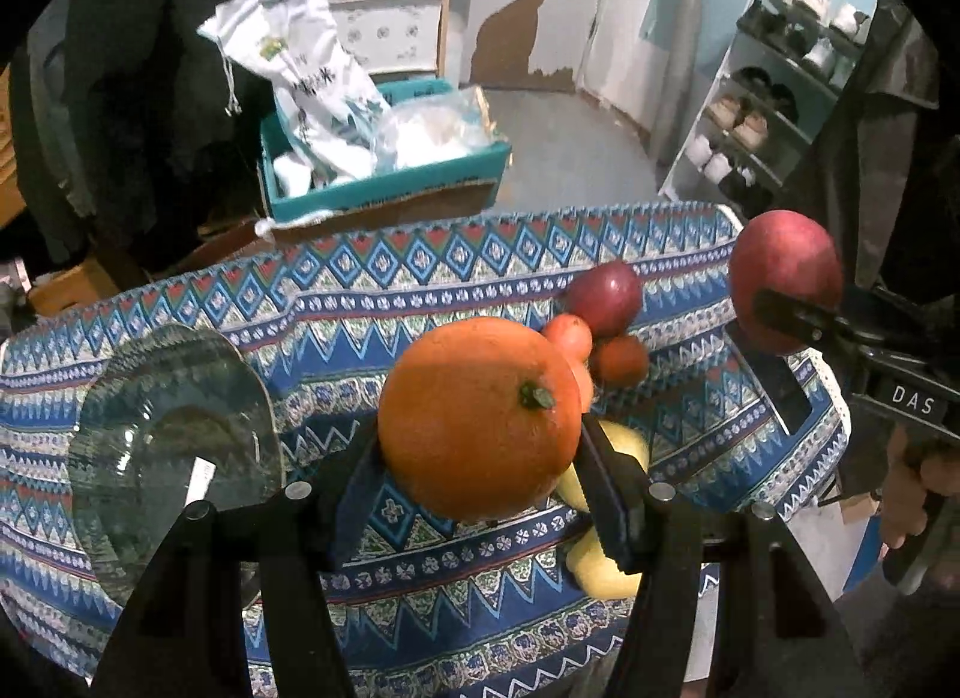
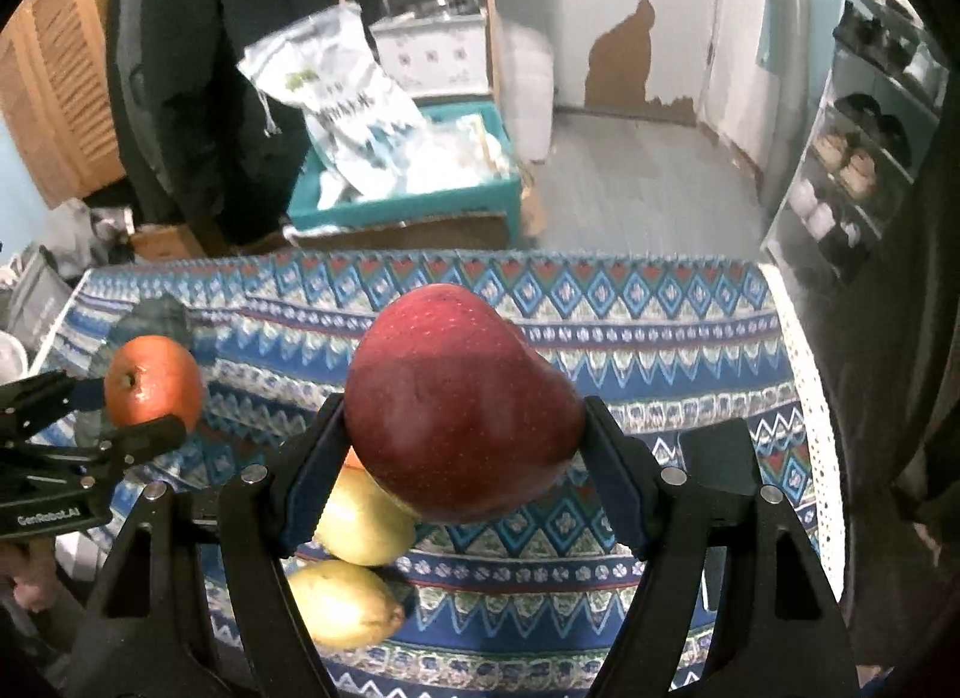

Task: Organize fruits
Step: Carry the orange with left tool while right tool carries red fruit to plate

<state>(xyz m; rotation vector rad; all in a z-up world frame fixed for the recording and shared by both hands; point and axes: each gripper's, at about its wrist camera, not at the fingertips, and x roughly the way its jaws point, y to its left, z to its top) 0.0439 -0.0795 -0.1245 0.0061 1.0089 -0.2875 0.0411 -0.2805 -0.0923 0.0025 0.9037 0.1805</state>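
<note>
My left gripper (image 1: 480, 458) is shut on a large orange (image 1: 480, 419) and holds it above the patterned tablecloth (image 1: 372, 302). My right gripper (image 2: 462, 446) is shut on a red apple (image 2: 459, 404), also lifted; that apple shows at the right of the left wrist view (image 1: 786, 278). The orange shows at the left of the right wrist view (image 2: 153, 380). On the cloth lie a dark red fruit (image 1: 605, 297), two small oranges (image 1: 621, 361), and two yellow lemons (image 2: 363, 518) (image 2: 342, 602) partly hidden under the grippers. A clear glass bowl (image 1: 174, 452) sits at the table's left.
Beyond the table's far edge stands a teal box (image 1: 384, 188) with white bags (image 1: 306, 74). A shoe rack (image 1: 774, 98) stands at the right wall. A wooden shelf (image 2: 414, 8) stands at the back. A dark coat (image 2: 198, 98) hangs at the left.
</note>
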